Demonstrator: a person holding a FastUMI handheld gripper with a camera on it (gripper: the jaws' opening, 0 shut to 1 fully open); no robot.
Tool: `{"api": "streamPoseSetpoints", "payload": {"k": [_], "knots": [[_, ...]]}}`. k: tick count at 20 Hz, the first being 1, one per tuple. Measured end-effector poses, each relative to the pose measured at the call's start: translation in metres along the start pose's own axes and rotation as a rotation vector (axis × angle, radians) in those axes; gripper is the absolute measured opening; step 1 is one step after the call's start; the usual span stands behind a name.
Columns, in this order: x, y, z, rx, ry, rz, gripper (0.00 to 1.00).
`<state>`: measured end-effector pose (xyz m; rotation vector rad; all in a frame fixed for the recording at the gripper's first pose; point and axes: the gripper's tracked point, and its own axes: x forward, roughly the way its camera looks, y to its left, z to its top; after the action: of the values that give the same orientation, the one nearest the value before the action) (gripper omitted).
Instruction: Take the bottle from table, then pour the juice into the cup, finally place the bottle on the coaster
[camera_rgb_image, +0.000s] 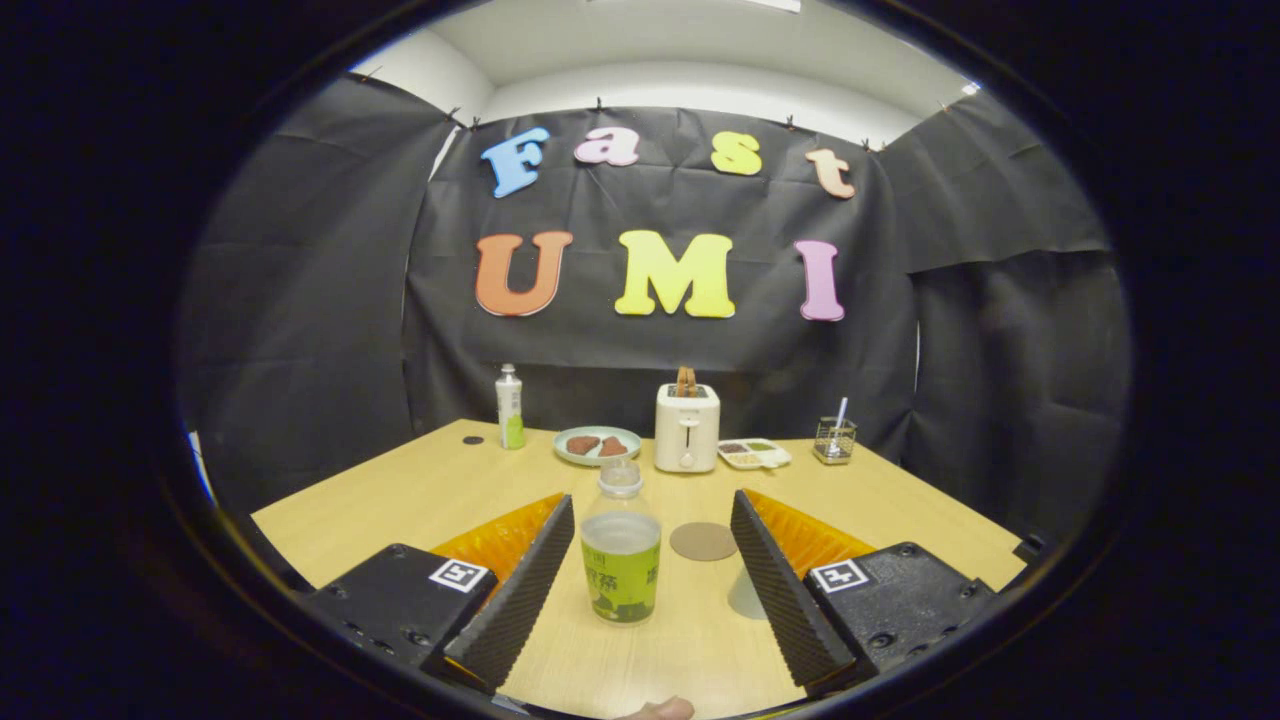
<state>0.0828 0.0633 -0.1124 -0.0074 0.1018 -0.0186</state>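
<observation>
A clear bottle (620, 545) with a green label and pale juice stands upright on the wooden table (400, 500), between my two fingers and nearer the left one. My gripper (652, 498) is open, its fingers either side of the bottle with a gap on each side. A round brown coaster (703, 541) lies flat just behind and to the right of the bottle, between the fingers. A pale translucent shape (745, 598) sits against the right finger, mostly hidden; I cannot tell if it is the cup.
Along the back of the table stand a second bottle (510, 407), a plate of food (597, 445), a white toaster (686, 428), a small snack tray (754, 454) and a wire basket (834, 440). A person's fingertip (655, 709) shows below the gripper.
</observation>
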Motion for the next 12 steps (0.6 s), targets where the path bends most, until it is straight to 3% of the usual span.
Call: {"api": "streamPoseSetpoints", "payload": {"k": [12], "knots": [[0.077, 0.023, -0.056, -0.043, 0.004, -0.030, 1.00]]}}
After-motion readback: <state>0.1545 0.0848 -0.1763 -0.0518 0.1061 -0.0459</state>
